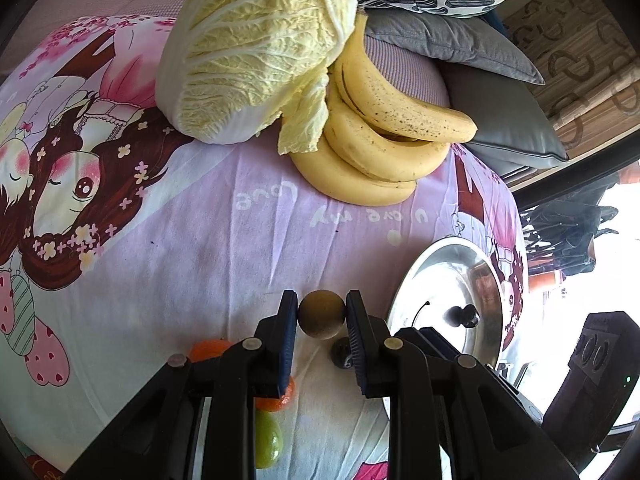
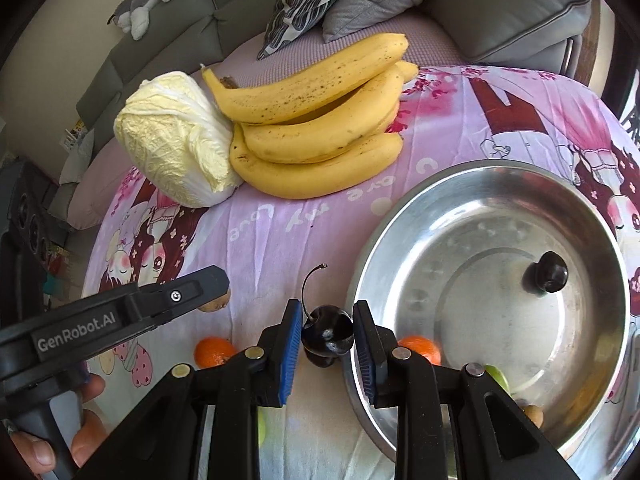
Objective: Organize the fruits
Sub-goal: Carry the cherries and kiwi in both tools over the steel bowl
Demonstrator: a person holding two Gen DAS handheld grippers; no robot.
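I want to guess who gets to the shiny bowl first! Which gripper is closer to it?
Right. The right gripper, holding a dark cherry, sits at the metal bowl's near rim. The left gripper, holding a small brown fruit, is further off to the bowl's side.

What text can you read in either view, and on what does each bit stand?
"GenRobot.AI": white letters on the side of the left claw, in the right wrist view.
"Love": pale letters on the pink sheet, printed upside down to the camera.
"Love my Love", roughly: more pale script on the sheet in front of the bananas; upside down and faint, so the reading is unsure.
Nothing else legible; the bowl carries no marking.
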